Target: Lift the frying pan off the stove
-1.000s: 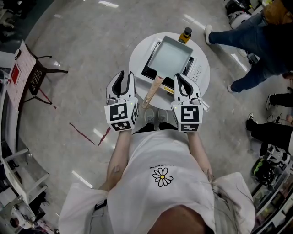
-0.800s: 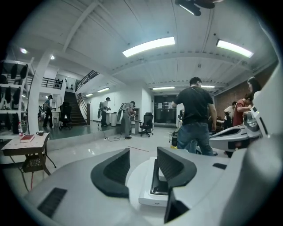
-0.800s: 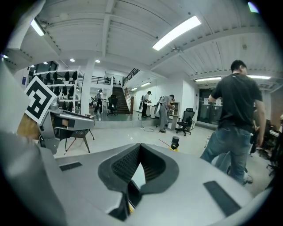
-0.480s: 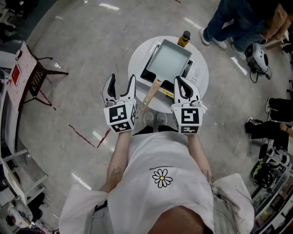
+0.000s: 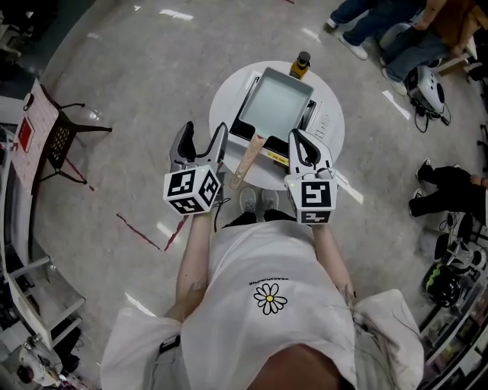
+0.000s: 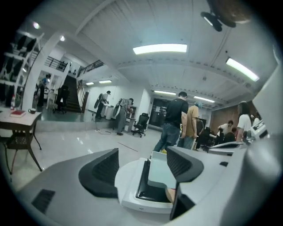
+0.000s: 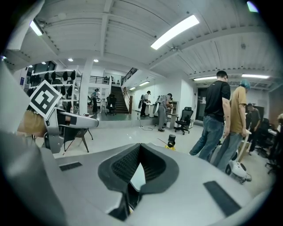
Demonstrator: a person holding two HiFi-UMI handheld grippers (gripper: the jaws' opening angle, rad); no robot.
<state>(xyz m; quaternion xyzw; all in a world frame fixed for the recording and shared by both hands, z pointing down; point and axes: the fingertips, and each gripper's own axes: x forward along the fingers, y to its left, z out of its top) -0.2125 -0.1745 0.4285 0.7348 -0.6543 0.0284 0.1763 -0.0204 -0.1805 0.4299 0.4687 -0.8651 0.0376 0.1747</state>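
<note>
We hold our left gripper just off the near-left edge of the small round white table. Its jaws have just been opening and now stand wide, with nothing between them. Our right gripper is at the table's near-right edge, jaws closed together and empty. The pan sits on the black stove mid-table, its wooden handle pointing towards us between the grippers. A bottle stands at the far rim. Around us is polished grey floor, with a chair to the left and people far right.
</note>
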